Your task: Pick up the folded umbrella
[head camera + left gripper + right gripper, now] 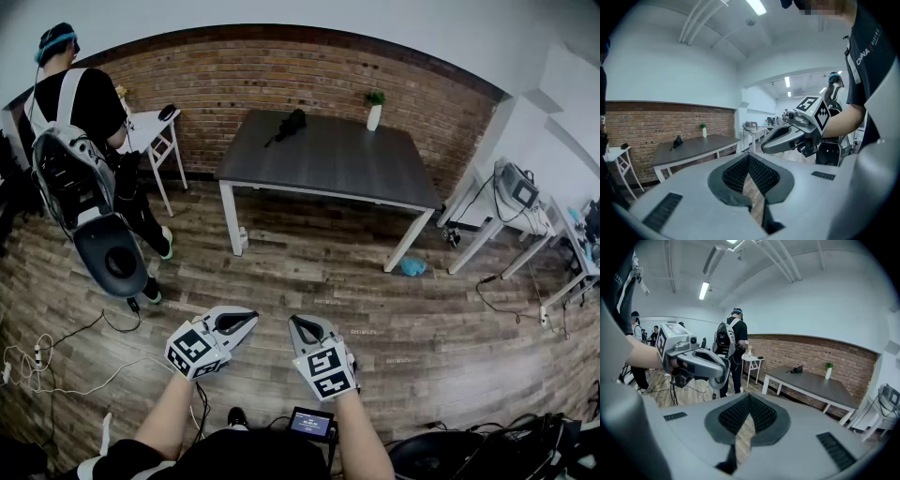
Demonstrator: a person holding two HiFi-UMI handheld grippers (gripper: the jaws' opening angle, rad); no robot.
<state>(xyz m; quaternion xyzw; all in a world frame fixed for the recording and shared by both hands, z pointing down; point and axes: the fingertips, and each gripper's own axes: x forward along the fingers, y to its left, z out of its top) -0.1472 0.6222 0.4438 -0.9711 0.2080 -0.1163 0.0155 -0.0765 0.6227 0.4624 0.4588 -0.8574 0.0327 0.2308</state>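
The folded black umbrella (pixel 289 125) lies on the far left part of a dark grey table (pixel 328 159) against the brick wall. It shows small in the left gripper view (pixel 676 140) and the right gripper view (pixel 796 369). My left gripper (pixel 247 322) and right gripper (pixel 298 325) hang side by side over the wooden floor, well short of the table. Both are shut with nothing between the jaws. Each gripper view shows the other gripper: the right one (pixel 766 146), the left one (pixel 723 376).
A white vase with a green plant (pixel 374 111) stands at the table's back edge. A person with a backpack rig (pixel 80 159) stands at the left beside a small white side table (pixel 155 127). White desks with equipment (pixel 511 211) fill the right. Cables (pixel 56 361) trail on the floor.
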